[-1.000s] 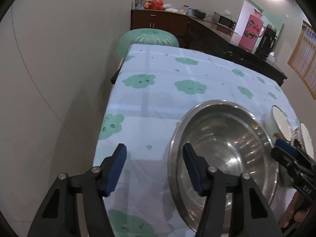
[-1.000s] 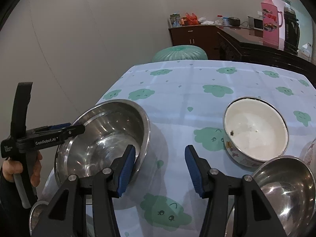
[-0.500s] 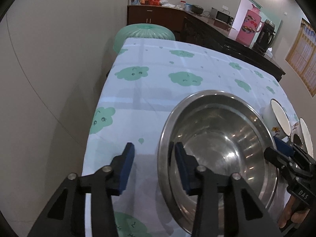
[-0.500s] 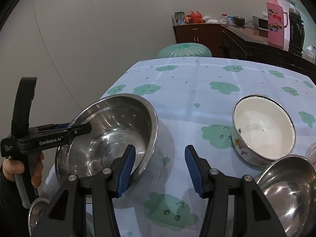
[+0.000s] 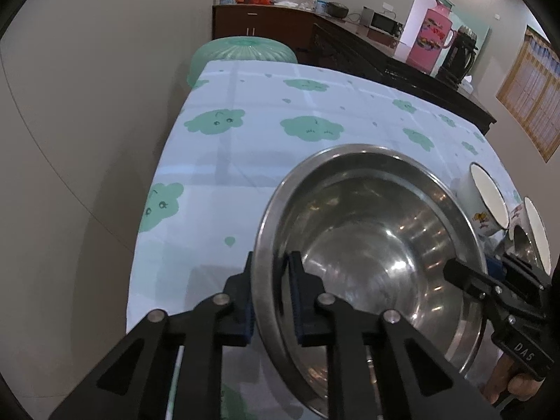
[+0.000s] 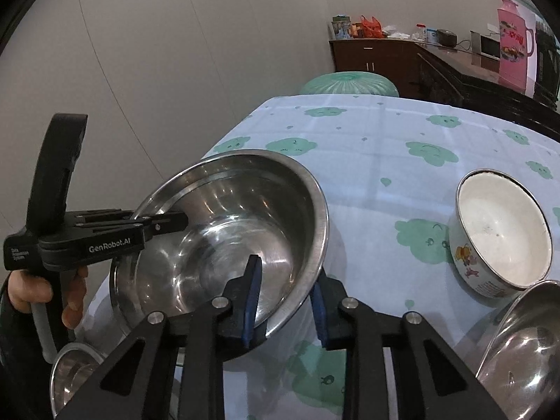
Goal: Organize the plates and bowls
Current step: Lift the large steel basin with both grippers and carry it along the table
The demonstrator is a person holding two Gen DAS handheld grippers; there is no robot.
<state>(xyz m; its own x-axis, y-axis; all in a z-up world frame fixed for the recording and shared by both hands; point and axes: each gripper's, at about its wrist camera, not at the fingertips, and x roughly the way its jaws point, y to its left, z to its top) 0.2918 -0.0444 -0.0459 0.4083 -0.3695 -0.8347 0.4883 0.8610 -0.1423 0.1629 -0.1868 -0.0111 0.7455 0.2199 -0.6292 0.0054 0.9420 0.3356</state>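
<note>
A large steel bowl (image 5: 378, 245) (image 6: 224, 238) sits at the near left of the cloud-print table (image 5: 266, 147). My left gripper (image 5: 271, 297) straddles its left rim, jaws closing, with the pads pressing on the rim; the right wrist view shows it (image 6: 183, 222) clamped there. My right gripper (image 6: 285, 301) straddles the bowl's near right wall, one finger inside and one outside. Its jaws are closing, and a gap still shows at the inner pad. In the left wrist view it (image 5: 490, 269) stands at the bowl's right rim.
A white enamel bowl (image 6: 500, 238) (image 5: 486, 203) stands right of the big bowl. A second steel bowl (image 6: 521, 343) is at the near right, a small one (image 6: 73, 371) at the near left. A green mesh cover (image 5: 241, 52) and dark sideboard (image 5: 350, 49) lie beyond the table.
Both grippers' jaws have narrowed around the large steel bowl's rim. The right gripper shifted left, so one finger is now inside the bowl. The bowl looms larger in both views.
</note>
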